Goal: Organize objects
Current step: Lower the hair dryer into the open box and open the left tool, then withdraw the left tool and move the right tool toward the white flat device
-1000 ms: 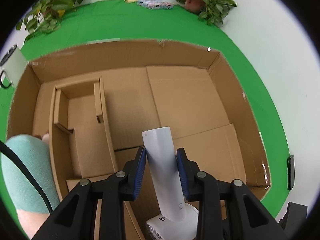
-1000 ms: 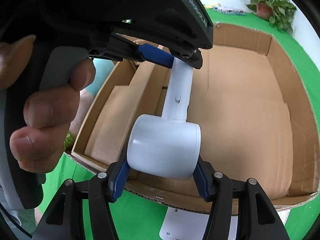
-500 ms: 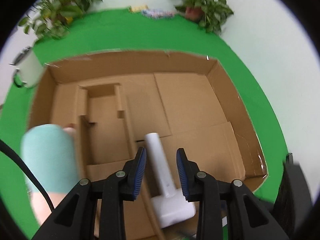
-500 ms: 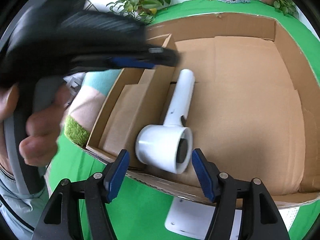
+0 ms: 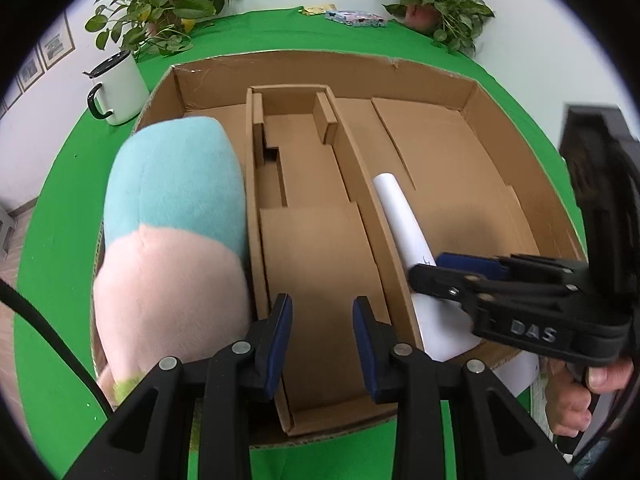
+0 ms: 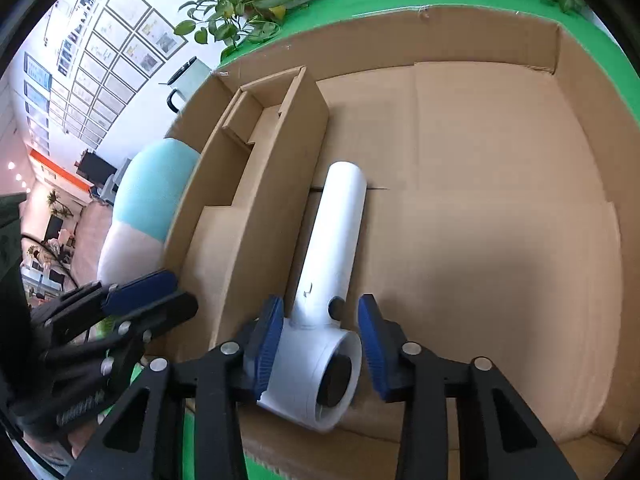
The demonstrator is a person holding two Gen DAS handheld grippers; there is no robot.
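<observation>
Office or demonstration room: rows of framed certificates (image 6: 100, 44) on a white wall, potted plants (image 5: 160, 4), green-covered table (image 5: 60, 200) (desks (image 6: 48, 272) visible beyond).

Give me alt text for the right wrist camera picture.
A white hair dryer lies in a large cardboard box beside its cardboard divider, with the right gripper closing around its head. The left gripper hovers at lower left.

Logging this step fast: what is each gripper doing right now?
Left gripper: jaws partly apart, holding nothing.
Right gripper: jaws closing around the white hair dryer in the cardboard box, not gripping it.
</observation>
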